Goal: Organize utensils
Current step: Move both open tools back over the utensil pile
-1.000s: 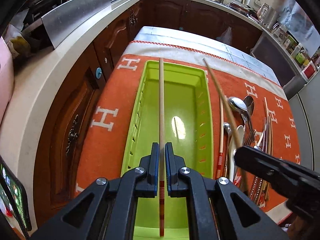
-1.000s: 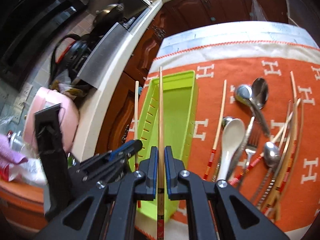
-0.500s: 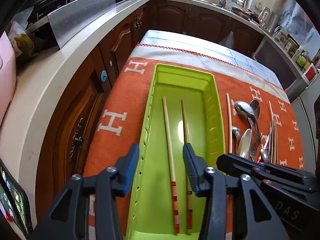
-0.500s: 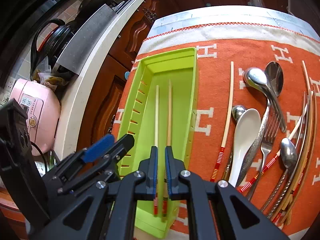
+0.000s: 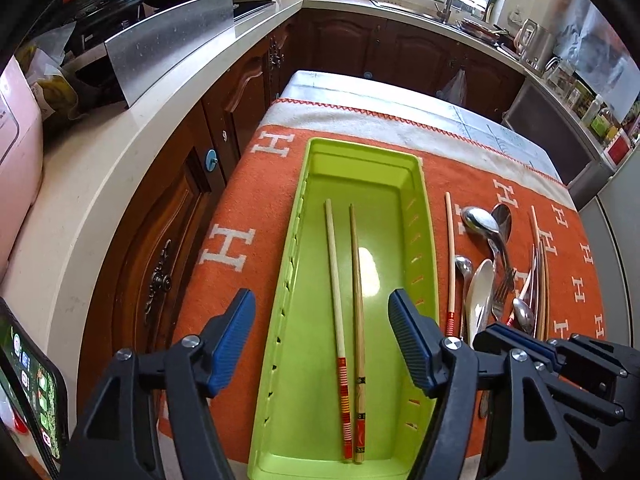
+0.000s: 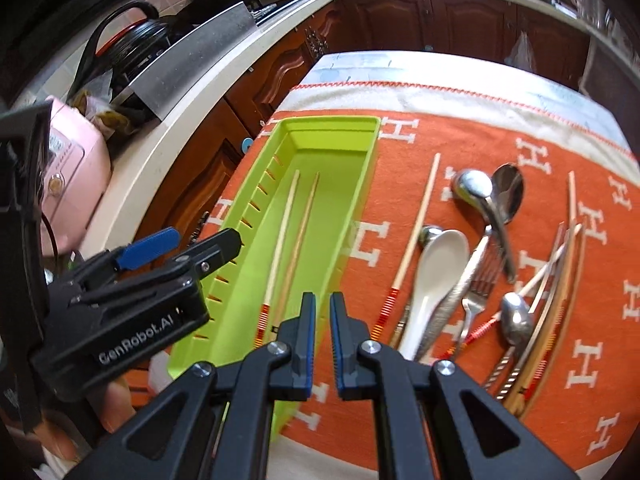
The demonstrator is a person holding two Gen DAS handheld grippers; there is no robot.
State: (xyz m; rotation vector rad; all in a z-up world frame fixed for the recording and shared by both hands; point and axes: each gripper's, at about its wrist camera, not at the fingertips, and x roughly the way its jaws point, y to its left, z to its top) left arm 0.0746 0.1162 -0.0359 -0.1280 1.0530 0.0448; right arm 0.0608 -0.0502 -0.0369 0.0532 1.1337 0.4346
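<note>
A lime-green tray lies lengthwise on the orange cloth. Two chopsticks rest side by side in it: a pale one with a red-striped end and a darker one. My left gripper hovers over the tray's near end, its jaws opening and nothing between them. My right gripper is shut and empty above the tray's right rim. More utensils lie to the right: a single chopstick, a white ceramic spoon, metal spoons and a fork.
A bundle of chopsticks and a small spoon lies at the right of the cloth. A white counter with a pink appliance runs along the left. A phone stands at the lower left.
A second ago each gripper was shut on a chopstick above the tray. Both chopsticks now lie in the tray. The left jaws have spread wide, and the right gripper has shifted right.
</note>
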